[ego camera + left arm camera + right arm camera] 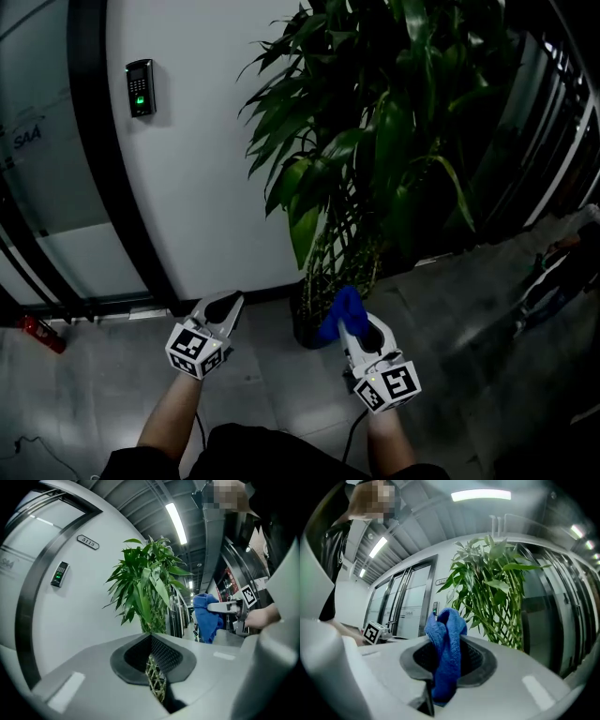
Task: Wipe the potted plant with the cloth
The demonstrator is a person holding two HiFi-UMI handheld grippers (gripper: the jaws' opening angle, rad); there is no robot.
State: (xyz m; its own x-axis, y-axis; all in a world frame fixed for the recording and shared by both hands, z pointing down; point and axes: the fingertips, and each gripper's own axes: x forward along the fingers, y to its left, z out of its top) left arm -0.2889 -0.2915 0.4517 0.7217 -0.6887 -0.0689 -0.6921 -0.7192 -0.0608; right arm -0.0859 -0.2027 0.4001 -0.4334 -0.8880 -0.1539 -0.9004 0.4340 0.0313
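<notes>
The tall potted plant [375, 141] with long green leaves and braided stems stands in a dark pot [302, 330] by the white wall; it also fills the left gripper view [147, 588] and the right gripper view [497, 583]. My right gripper [349, 323] [440, 677] is shut on a blue cloth [339, 309] [446, 648], held just right of the pot and below the leaves. My left gripper [223, 304] [157, 677] is shut on nothing, left of the pot, and points at the stems. The left gripper view shows the blue cloth [206, 616] at its right.
A keypad reader [141, 87] hangs on the white wall left of the plant. Glass doors with dark frames [56, 187] lie further left, with a red extinguisher [42, 335] on the floor. Dark glazing and railing [553, 122] run behind the plant at right.
</notes>
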